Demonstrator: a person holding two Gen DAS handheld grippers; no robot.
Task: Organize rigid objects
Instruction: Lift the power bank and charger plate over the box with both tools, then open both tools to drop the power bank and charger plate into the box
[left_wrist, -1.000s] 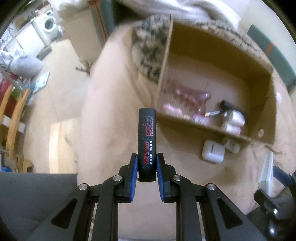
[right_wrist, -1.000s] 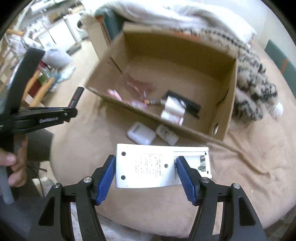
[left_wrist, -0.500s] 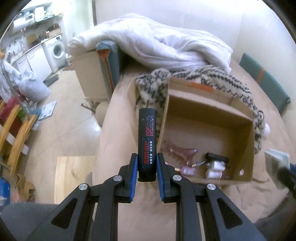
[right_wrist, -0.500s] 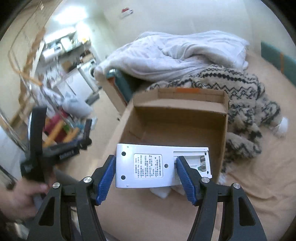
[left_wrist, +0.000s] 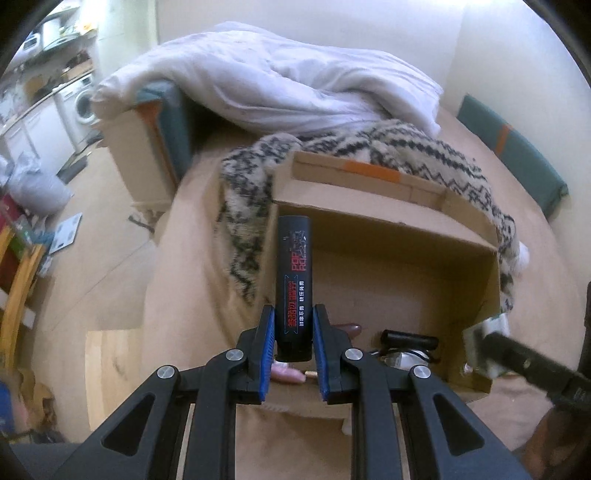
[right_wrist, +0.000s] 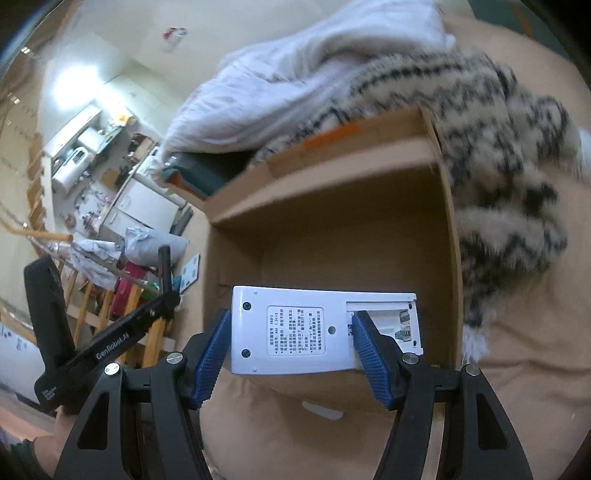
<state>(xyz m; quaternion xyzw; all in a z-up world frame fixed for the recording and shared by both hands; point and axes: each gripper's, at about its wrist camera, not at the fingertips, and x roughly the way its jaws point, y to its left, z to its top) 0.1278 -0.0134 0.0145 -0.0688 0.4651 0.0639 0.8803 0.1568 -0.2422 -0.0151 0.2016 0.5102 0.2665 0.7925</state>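
My left gripper (left_wrist: 293, 332) is shut on a black tube with red lettering (left_wrist: 294, 273), held upright in front of the open cardboard box (left_wrist: 369, 225). Inside the box lie a black cylinder (left_wrist: 408, 338), a pink item (left_wrist: 284, 374) and other small things, partly hidden behind the jaws. My right gripper (right_wrist: 291, 343) is shut on a white remote-like device (right_wrist: 317, 332), back side up with its battery bay uncovered, held over the near edge of the same box (right_wrist: 332, 240). The left gripper (right_wrist: 110, 339) shows at the left of the right wrist view.
The box sits on a tan bed cover (left_wrist: 184, 280). A patterned fleece blanket (left_wrist: 424, 147) and a white duvet (left_wrist: 277, 85) lie behind it. A small white case (right_wrist: 323, 410) lies on the cover in front of the box. Floor and kitchen units lie to the left.
Both grippers rose and swung toward the box with their objects still held. The right gripper rolled, so the box now appears tilted and closer; the small items in front of the box dropped out of sight.
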